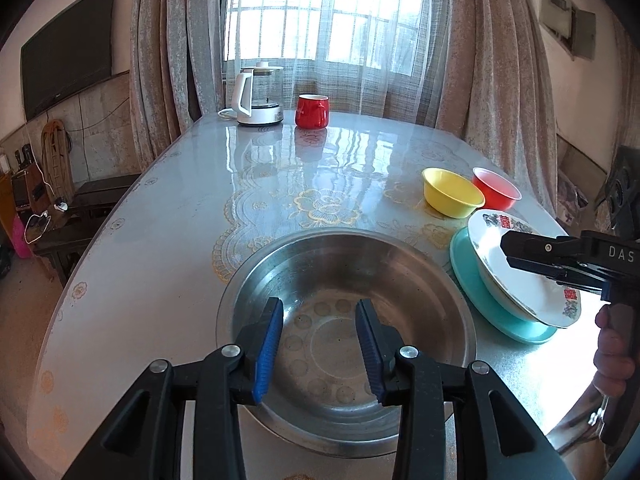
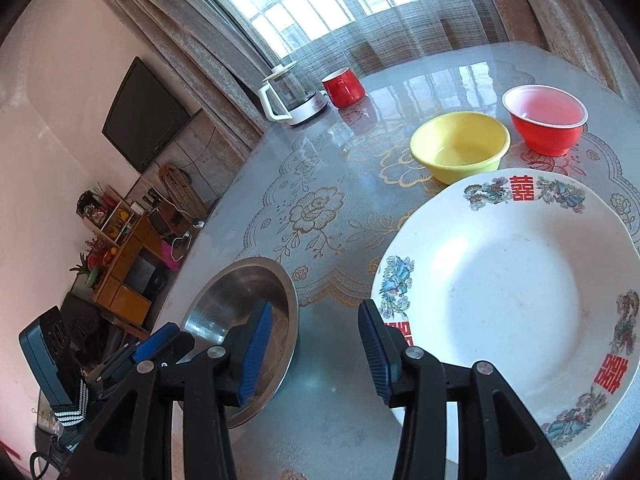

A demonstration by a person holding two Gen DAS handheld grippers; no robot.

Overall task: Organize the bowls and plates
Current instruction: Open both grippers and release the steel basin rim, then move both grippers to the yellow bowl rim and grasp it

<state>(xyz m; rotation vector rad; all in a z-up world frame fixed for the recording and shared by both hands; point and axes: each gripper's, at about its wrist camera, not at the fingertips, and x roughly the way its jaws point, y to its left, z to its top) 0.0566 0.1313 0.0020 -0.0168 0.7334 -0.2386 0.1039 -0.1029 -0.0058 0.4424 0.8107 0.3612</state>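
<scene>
just white plate [image 2: 512, 292] atop teal plate [image 1: 472, 276]

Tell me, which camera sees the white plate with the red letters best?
The right wrist view: the white plate fills it, showing its whole inside and painted rim. The left wrist view shows the plate smaller, tilted on a teal plate, partly hidden by the right gripper.

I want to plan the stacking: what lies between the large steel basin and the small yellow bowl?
Only bare lace-patterned tablecloth separates the large steel basin from the small yellow bowl; the right wrist view shows this best. The white decorated plate sits beside that stretch.
</scene>
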